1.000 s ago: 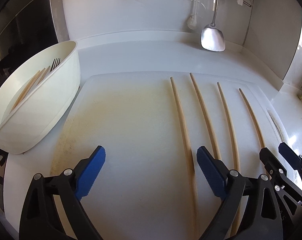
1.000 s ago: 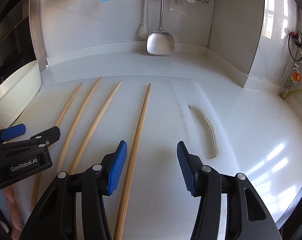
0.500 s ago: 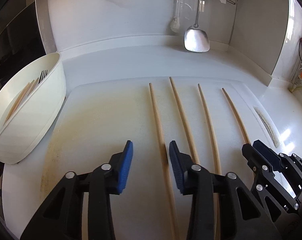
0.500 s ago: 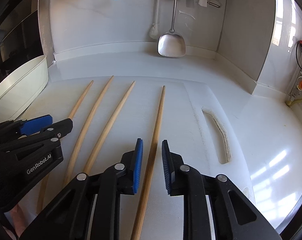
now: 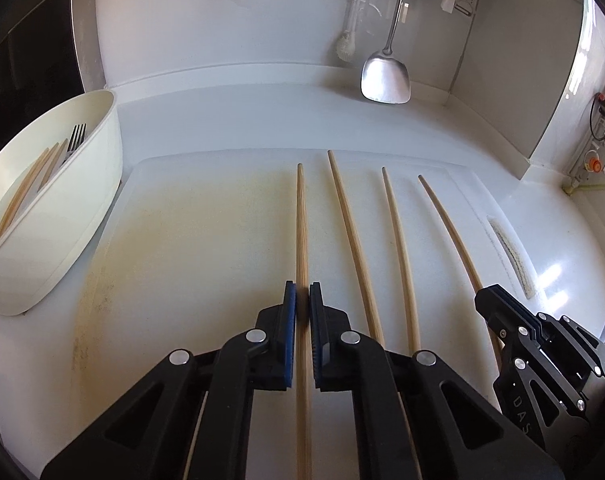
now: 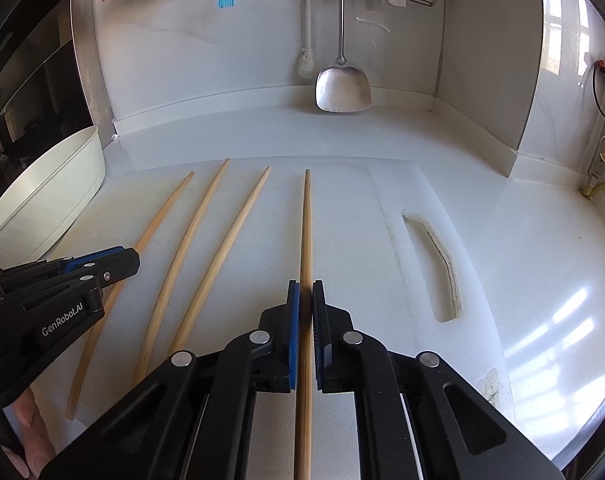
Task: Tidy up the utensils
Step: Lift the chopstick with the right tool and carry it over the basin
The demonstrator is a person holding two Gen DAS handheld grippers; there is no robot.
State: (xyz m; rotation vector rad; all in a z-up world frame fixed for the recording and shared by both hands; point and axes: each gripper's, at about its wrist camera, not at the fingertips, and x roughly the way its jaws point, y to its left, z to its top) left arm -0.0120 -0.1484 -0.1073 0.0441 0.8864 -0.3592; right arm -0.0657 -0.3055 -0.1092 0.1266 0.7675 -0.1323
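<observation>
Wooden, light and stiff, the leftmost chopstick (image 5: 301, 220) and rightmost chopstick (image 6: 306, 224) sit clamped near their thick ends by the left hand-held gripper (image 5: 302, 300) and right hand-held gripper (image 6: 305, 298).

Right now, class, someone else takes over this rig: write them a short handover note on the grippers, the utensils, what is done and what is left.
Left gripper: fingers have just closed on the leftmost chopstick of the four on the cutting board.
Right gripper: fingers have just closed on the rightmost chopstick.
Middle two chopsticks lie loose on the board.
Done: the white tub at left already holds some chopsticks and a fork.
Left: probably lift both gripped sticks into the tub, then the middle two.
</observation>
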